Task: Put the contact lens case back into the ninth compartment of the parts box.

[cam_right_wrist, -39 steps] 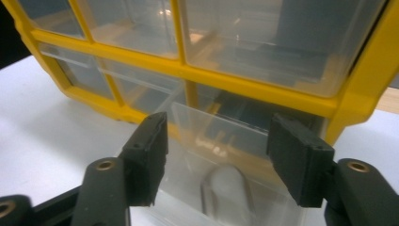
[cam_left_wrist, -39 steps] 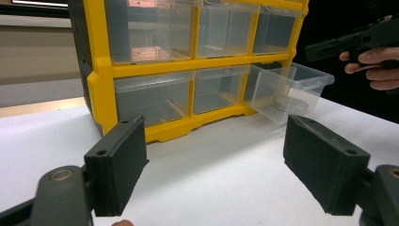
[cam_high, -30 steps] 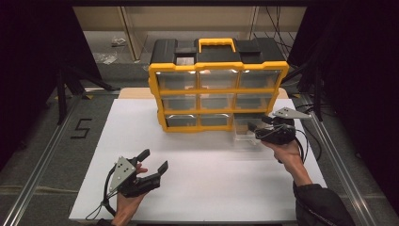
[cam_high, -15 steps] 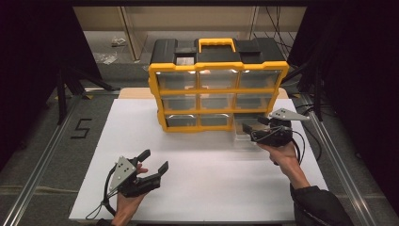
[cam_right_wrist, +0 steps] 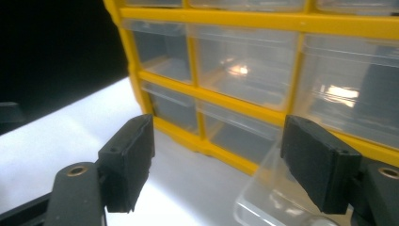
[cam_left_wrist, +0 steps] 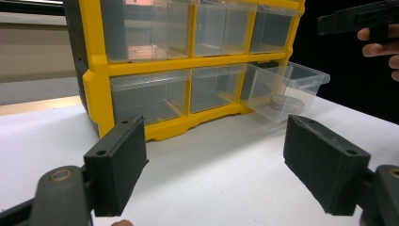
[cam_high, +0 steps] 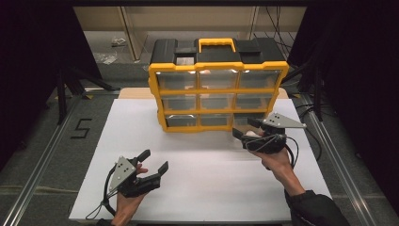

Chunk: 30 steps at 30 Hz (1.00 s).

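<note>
The left gripper point(cam_high: 151, 165) rests low over the white tabletop point(cam_high: 202, 188) near its front-left corner, its two black jaws spread wide with nothing between them; in the left gripper view the bare white surface shows in the broad gap. Well apart from it, toward the back edge of the tabletop, stands a yellow-framed organizer point(cam_high: 217, 84) with a black top, a yellow carrying handle point(cam_high: 217, 44) and three rows of clear plastic drawers. The bottom-right drawer point(cam_left_wrist: 282, 89) is pulled partway out of its slot and tilts slightly downward; something round and greyish point(cam_left_wrist: 287, 100) lies in it, too indistinct to name. The right gripper point(cam_high: 244, 130) is held just in front of the organizer's lower right corner, toward the right edge of the tabletop, with a grey three-cornered plate point(cam_high: 281, 122) on top and a cable trailing back along the person's right hand point(cam_high: 275, 157). Its jaws too stand wide apart and grip nothing. In the right gripper view the clear rim of the pulled-out drawer point(cam_right_wrist: 263, 197) lies low between the jaws, closer to the right-hand one, but whether that jaw touches the plastic cannot be told. The other drawers sit flush in the frame.
</note>
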### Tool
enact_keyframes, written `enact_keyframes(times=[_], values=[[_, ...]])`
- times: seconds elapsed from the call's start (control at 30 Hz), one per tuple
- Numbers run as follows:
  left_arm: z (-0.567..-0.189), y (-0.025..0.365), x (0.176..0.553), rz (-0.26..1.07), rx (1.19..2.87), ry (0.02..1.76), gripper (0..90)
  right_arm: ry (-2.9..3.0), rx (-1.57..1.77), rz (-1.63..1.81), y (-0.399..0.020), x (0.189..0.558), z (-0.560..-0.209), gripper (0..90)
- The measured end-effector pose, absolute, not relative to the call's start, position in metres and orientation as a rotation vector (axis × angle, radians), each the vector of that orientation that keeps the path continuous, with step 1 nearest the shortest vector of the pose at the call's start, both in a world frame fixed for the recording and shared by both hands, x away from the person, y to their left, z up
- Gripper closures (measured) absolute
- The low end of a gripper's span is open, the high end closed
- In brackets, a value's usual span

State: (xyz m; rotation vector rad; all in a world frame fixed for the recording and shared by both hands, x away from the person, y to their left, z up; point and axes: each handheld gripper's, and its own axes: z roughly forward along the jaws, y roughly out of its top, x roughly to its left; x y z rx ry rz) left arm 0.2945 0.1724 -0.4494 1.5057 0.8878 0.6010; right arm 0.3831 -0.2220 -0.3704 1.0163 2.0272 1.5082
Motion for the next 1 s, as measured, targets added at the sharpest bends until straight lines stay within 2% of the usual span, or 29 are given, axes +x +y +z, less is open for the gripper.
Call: enact_keyframes(times=[1.0], values=[[-0.451, 0.170, 0.296, 0.558, 1.531, 0.873, 20.6, 1.998, 0.889, 1.591, -0.216, 0.339, -0.395, 23.7]])
